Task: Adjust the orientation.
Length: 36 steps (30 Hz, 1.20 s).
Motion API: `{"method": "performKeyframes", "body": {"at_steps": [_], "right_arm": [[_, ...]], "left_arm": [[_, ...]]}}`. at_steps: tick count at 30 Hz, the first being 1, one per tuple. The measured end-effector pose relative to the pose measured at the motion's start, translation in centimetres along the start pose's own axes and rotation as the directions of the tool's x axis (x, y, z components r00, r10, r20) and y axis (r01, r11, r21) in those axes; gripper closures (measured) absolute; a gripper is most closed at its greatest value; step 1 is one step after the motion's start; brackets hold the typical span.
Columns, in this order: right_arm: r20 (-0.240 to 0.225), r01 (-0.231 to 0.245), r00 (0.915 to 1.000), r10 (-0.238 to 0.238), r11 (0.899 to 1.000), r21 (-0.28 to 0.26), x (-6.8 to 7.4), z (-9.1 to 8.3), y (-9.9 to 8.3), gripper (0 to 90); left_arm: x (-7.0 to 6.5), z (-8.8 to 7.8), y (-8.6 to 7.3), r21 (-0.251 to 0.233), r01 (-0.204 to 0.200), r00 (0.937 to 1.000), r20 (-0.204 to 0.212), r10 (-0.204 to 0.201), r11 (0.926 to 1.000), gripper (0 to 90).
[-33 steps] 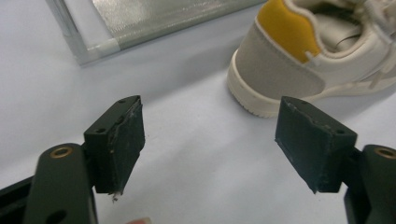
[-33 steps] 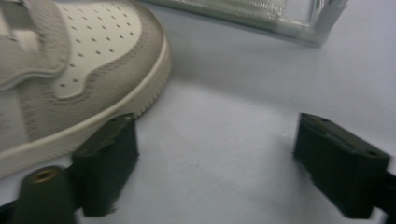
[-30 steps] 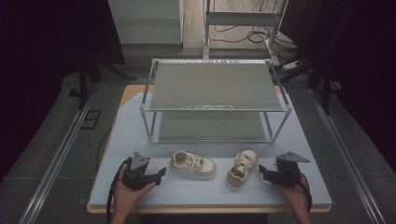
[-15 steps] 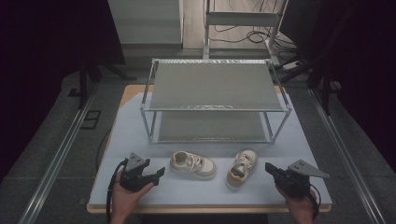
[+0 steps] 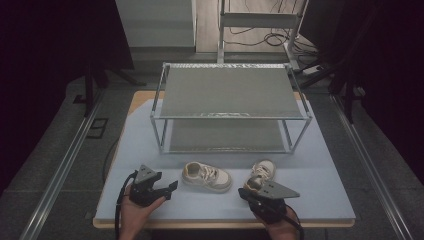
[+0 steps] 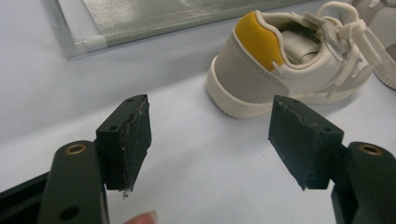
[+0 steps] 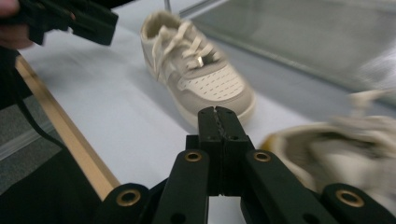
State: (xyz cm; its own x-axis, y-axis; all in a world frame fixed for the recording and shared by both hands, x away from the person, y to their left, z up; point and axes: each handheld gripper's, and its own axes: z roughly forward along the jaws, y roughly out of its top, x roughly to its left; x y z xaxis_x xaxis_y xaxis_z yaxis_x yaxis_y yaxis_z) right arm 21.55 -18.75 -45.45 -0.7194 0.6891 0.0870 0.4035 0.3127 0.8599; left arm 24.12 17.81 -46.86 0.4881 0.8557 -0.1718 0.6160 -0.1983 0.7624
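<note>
Right now your left gripper (image 5: 169, 189) sits at the near left of the table (image 5: 325, 200), jaws spread with nothing between them, aimed at the heel of the left sneaker (image 5: 206, 176); in the left gripper view that shoe's yellow heel tab (image 6: 259, 35) is just beyond the open pads (image 6: 140, 135). Your right gripper (image 5: 246, 192) is clamped fully together on nothing, its tips just beside the right sneaker (image 5: 261, 172), which shows blurred at the right of the right gripper view. Both small white-and-grey shoes lie on the table in front of the two-tier metal shoe rack (image 5: 230, 107), well clear of it. The step looks like picking up a shoe for the rack, so reopen the right jaws before going in, or you'll only nudge the sneaker. With the left, come in level and straddle the heel counter, one pad inside the collar, one outside. Squeeze on the stiff heel, not the laces (image 6: 348, 32). Keep the toe level so it clears the rack's front rail.
</note>
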Motion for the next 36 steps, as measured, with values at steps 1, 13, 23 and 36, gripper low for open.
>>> {"method": "performKeyframes", "body": {"at_steps": [1, 13, 23, 36], "right_arm": [[0.000, 0.000, 1.0000, 0.000, 1.000, 0.000, 0.0, 0.0, 0.0, 89.7], [0.135, 0.016, 0.9907, -0.021, 0.999, 0.034, 0.1, 2.2, -1.2, 89.8], [0.181, 0.005, 0.9833, -0.012, 0.999, 0.037, -0.5, -0.6, -2.8, 89.8], [0.239, -0.064, 0.9696, 0.053, 0.997, 0.037, -2.9, -3.7, -4.0, 89.8]], "left_arm": [[0.0, 0.0, 0.0, 0.000, 0.000, 1.0000, 0.000, 0.000, 1.0000, 29.6], [0.1, 0.3, -0.1, 0.008, 0.007, 0.9999, 0.010, -0.007, 0.9999, 29.5], [0.6, 0.3, -0.2, 0.011, 0.021, 0.9997, 0.013, -0.022, 0.9997, 29.3], [0.9, 1.0, 0.3, 0.021, 0.014, 0.9993, 0.035, -0.015, 0.9997, 29.1]]}}
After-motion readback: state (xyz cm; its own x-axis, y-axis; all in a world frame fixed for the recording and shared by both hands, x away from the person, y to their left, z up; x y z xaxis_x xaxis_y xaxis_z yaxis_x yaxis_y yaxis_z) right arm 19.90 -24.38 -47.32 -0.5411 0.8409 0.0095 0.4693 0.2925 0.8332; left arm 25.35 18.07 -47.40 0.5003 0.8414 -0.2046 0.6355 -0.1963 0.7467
